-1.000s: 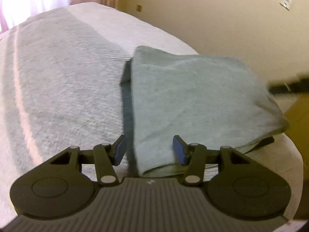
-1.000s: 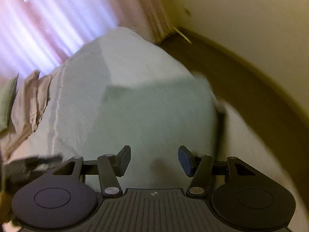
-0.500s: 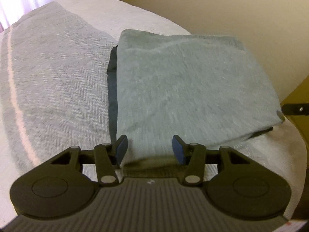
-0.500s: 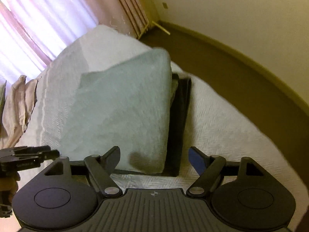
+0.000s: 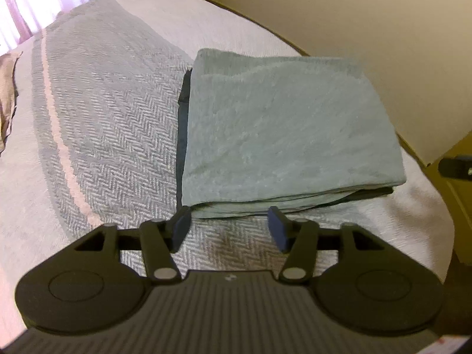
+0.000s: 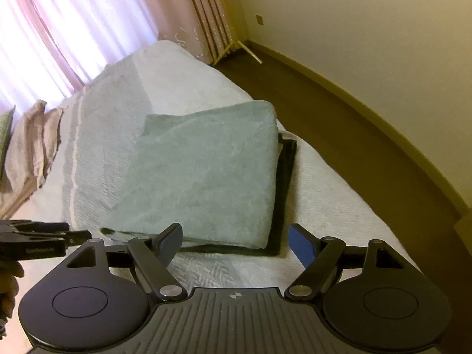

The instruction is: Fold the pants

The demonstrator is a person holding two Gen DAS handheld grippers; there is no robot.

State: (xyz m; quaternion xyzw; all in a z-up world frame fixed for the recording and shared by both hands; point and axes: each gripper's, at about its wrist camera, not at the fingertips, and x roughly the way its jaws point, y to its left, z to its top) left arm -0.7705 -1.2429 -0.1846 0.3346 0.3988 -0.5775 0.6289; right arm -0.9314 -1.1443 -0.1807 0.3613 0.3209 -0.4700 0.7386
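Note:
Folded grey-green pants [image 5: 283,129] lie in a neat rectangle on the bed's corner, on top of a dark folded garment [image 5: 182,112] that shows along two edges. My left gripper [image 5: 229,227] is open and empty, just short of the pants' near edge, over the bedspread. The right wrist view has the same pants [image 6: 206,177] with the dark garment [image 6: 284,188] along their right side. My right gripper [image 6: 236,243] stands wide open and empty just before the near edge. The left gripper [image 6: 35,239] shows at that view's left edge.
A herringbone bedspread [image 5: 103,124] covers the bed. Pillows [image 6: 29,147] lie at the far end by pink curtains [image 6: 73,29]. Dark floor [image 6: 339,135] and a cream wall run close along the bed's right side. The right gripper's tip [image 5: 455,166] pokes in past the bed corner.
Both grippers have drawn back from the pants. The left one's fingers no longer straddle the near edge. The right one's fingers have spread wider. The pants lie still.

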